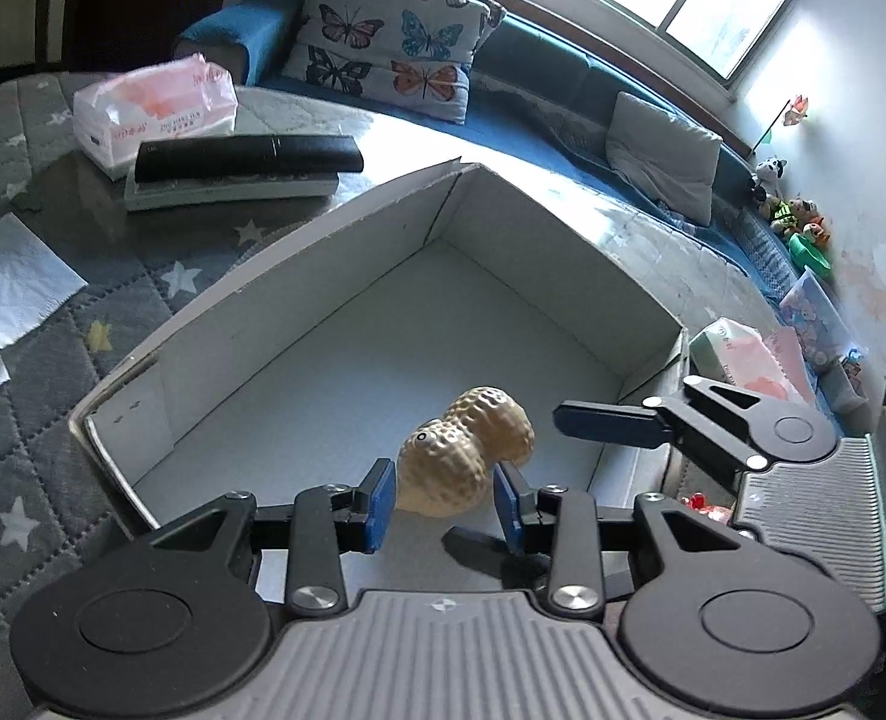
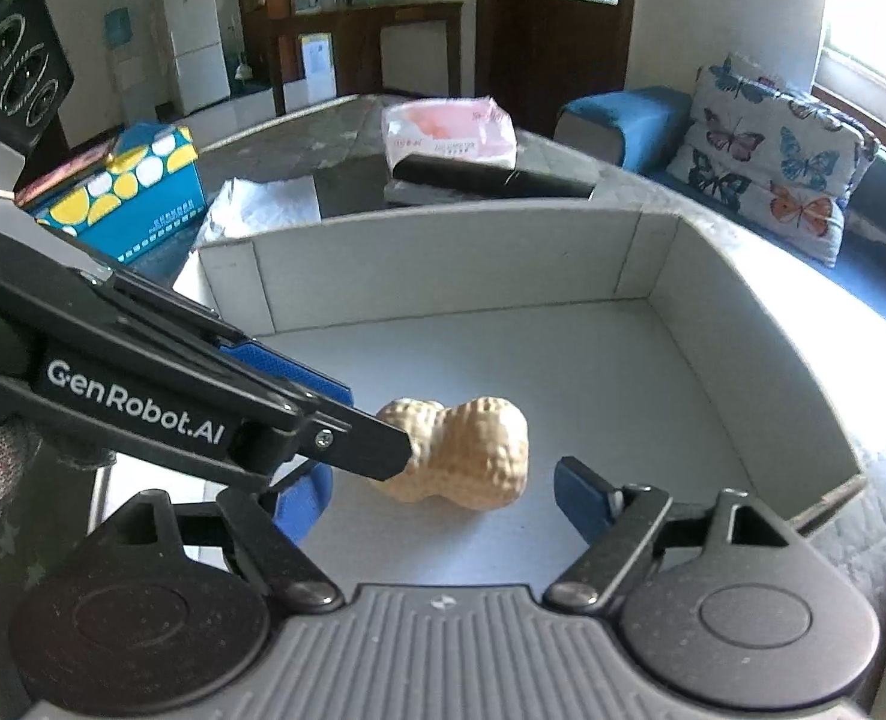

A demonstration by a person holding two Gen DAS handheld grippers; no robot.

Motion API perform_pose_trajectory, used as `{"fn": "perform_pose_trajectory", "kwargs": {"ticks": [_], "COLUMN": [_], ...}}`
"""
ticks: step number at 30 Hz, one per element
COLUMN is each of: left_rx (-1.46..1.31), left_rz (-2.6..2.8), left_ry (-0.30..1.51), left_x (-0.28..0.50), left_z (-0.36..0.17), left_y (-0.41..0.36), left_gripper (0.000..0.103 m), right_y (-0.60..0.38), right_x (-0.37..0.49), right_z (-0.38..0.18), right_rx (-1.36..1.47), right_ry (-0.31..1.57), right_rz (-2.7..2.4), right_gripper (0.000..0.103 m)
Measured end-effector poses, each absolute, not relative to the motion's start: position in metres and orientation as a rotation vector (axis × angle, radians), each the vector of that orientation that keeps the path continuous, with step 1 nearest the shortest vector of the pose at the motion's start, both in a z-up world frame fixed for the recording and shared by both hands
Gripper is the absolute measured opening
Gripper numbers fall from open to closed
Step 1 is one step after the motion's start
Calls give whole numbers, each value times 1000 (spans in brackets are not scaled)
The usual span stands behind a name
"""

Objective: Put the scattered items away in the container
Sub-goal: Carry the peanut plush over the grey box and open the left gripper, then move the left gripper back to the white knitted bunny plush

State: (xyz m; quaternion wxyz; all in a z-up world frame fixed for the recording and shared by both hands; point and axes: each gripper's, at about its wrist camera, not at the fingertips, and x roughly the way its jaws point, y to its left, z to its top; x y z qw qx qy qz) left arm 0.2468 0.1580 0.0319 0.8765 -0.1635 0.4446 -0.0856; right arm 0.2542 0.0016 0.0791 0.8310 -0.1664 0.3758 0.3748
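From my right wrist view, the left gripper (image 2: pixel 377 438) hides the peanut toy's (image 2: pixel 467 456) near end; I cannot tell whether its fingers (image 2: pixel 299 375) touch it.

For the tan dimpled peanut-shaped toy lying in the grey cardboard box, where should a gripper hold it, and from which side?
Grip the tan dimpled peanut-shaped toy at its narrow waist, coming from above: it lies on its side on the grey cardboard box floor, and the two bulging lobes would likely keep the fingers from sliding off.
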Motion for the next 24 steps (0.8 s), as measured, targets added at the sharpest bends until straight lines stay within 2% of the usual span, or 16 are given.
{"fn": "perform_pose_trajectory", "kwargs": {"ticks": [12, 24], "left_rx": [-291, -234], "left_rz": [-218, -281], "left_ry": [830, 797], "left_x": [205, 159], "left_z": [66, 74], "left_y": [130, 85], "left_gripper": [39, 39], "right_y": [-36, -81], "right_x": [208, 145], "right_z": [112, 121], "right_rx": [-273, -247], "right_ry": [665, 589], "right_rz": [744, 670], "right_gripper": [83, 83]}}
